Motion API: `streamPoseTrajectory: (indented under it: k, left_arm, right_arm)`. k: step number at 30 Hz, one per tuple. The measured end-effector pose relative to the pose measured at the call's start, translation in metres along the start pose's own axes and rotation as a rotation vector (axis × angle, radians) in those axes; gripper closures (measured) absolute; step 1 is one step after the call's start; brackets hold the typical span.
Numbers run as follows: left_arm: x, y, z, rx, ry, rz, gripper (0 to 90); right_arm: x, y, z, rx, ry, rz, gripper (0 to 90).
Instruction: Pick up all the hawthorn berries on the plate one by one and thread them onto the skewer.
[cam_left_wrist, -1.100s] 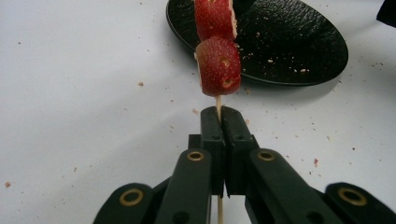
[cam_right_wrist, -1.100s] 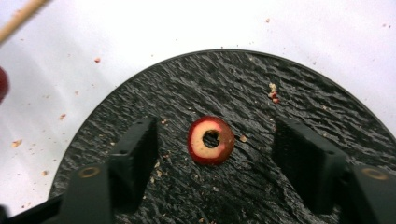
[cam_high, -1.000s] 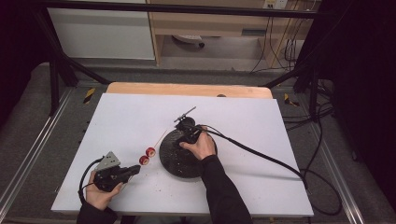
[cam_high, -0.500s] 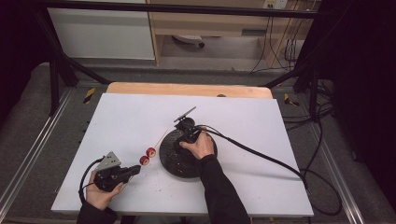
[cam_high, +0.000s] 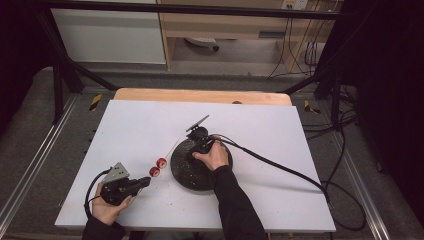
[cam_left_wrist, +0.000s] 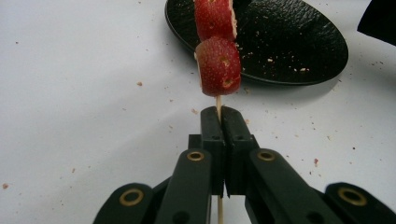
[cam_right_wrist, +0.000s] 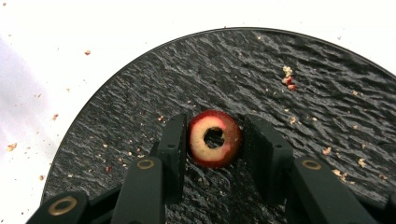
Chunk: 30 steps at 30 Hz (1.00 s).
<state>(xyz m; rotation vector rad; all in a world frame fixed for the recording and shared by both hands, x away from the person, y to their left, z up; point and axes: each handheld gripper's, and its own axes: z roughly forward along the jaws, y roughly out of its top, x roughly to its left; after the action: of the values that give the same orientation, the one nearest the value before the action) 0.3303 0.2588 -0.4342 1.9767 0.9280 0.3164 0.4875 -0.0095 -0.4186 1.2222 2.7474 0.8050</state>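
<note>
White counter (cam_high: 280, 150), crumb-strewn, bearing a black plate (cam_high: 186, 175). My left tongs (cam_left_wrist: 219, 122) are clamped on the skewer (cam_left_wrist: 218, 103), holding its two threaded slices (cam_left_wrist: 218, 65) level beside the plate; my right tongs (cam_right_wrist: 215, 140), jaws apart, straddle the cored slice (cam_right_wrist: 215, 138) on the plate, apparently for the next threading.

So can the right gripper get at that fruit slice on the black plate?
Probably yes: the right gripper already has its jaws open either side of the holed fruit slice on the black plate, with nothing between them.
</note>
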Motion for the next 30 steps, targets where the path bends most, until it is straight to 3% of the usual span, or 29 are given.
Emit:
streamPoseTrajectory:
  k: [8,22,30]
  left_arm:
    - [-0.001,0.000,0.000,0.000,0.000,0.003,88.3]
    - [-0.002,0.000,0.001,-0.001,0.000,0.010,88.3]
    - [-0.004,0.001,0.001,-0.003,0.000,0.013,88.3]
  right_arm:
    - [0.001,0.000,-0.005,-0.017,0.001,0.013,62.1]
    - [0.004,-0.003,-0.033,-0.051,-0.009,0.032,62.3]
    - [0.002,-0.012,-0.046,-0.102,0.008,0.049,62.3]
